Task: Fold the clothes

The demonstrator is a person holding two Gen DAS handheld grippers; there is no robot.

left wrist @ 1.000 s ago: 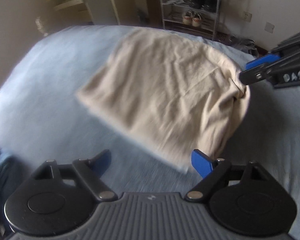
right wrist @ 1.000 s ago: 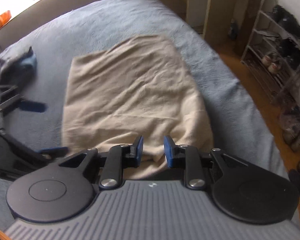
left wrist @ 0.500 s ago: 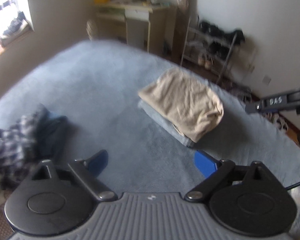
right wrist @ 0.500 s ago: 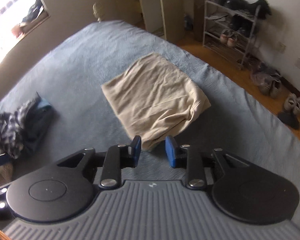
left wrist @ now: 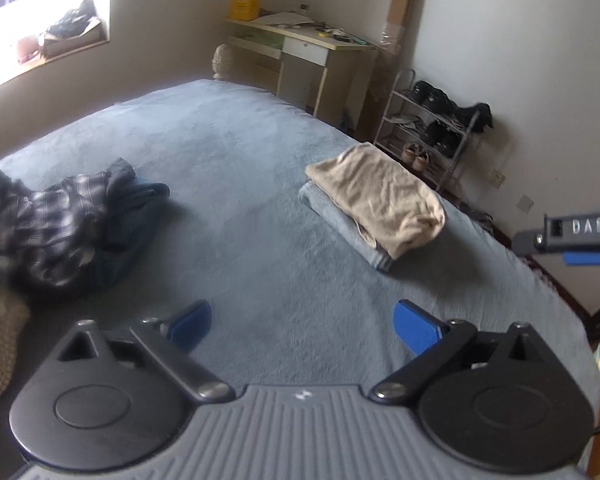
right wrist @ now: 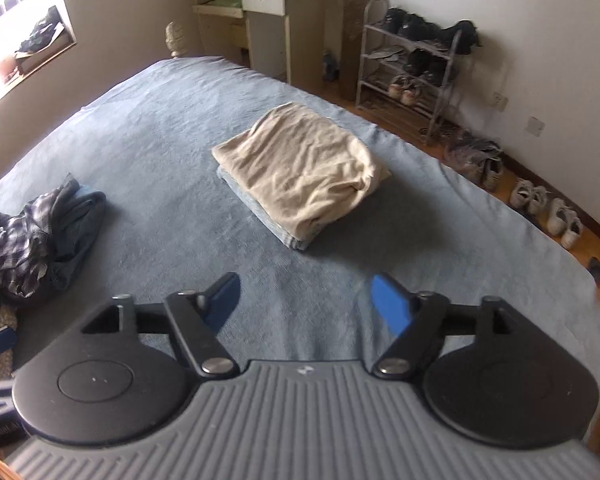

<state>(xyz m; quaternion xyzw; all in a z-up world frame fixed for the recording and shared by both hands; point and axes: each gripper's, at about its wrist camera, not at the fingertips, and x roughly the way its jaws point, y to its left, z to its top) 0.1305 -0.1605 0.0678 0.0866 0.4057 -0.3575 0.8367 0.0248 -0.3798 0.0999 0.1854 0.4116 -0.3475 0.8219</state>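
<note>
Beige garment (right wrist: 300,168), folded rectangular and wrinkled, tops a blue denim fold (right wrist: 260,208); both tongs gape apart, empty.

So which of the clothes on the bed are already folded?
The beige garment atop the light blue one; the plaid shirt lies crumpled.

Each hand-held tool has a ribbed grey plastic housing flanked by two round black discs, from which black link arms with silver pivot screws carry flat blue finger pads; this holds for the left gripper (left wrist: 302,322) and the right gripper (right wrist: 306,300) alike. A small white logo sits at the front edge of each ribbed housing. Seen side-on from the left wrist camera, the right gripper shows a dark grey bar lettered "DAS" in white above a blue pad.
</note>
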